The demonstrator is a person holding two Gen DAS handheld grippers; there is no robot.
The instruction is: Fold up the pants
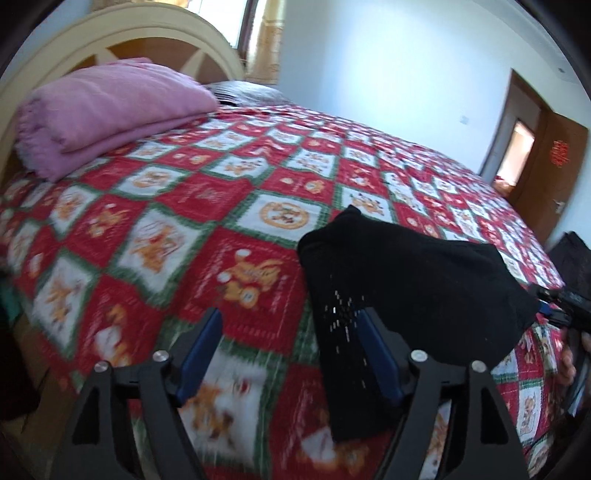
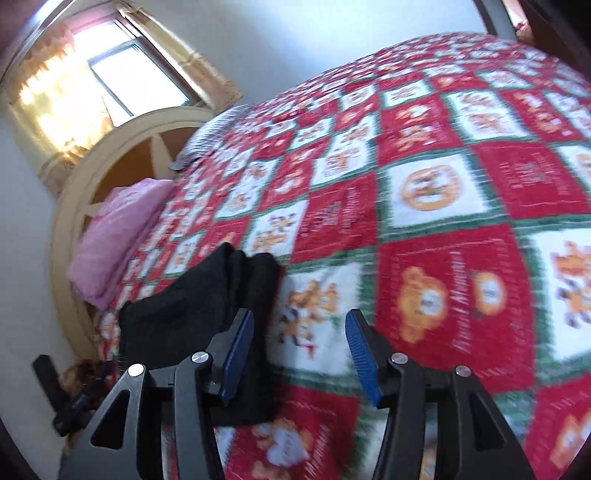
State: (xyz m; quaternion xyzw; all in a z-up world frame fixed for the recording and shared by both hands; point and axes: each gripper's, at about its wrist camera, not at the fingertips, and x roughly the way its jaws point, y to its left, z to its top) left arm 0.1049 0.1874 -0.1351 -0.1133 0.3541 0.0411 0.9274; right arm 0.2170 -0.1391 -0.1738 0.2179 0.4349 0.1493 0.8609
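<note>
A: Where are the black pants (image 1: 413, 280) lying?

B: They are sitting as a folded, soft, matte bundle on the quilted bedspread (image 1: 207, 206), a blurry patchwork of red and white squares with green borders and orange cartoon figures. In the left wrist view they are spreading from the centre toward four o'clock; in the right wrist view the same bundle (image 2: 207, 295) is lying toward eight o'clock.

A: What are the tools doing?

B: The left gripper (image 1: 291, 347) is standing released, its flat blue ribbed pads spread wide, nothing pinched. The right-hand pad is sitting just beside the pants' edge, and whether it is touching the cloth I cannot tell. The right gripper (image 2: 299, 350) is also standing released, with only bedspread showing between its pads; the pants are lying behind its left pad.

A: Anything else on the bed?

B: A fuzzy pink blanket (image 1: 107, 110), folded thick, is resting at ten o'clock in the left view, beside the curved cream headboard (image 1: 140, 33).
</note>
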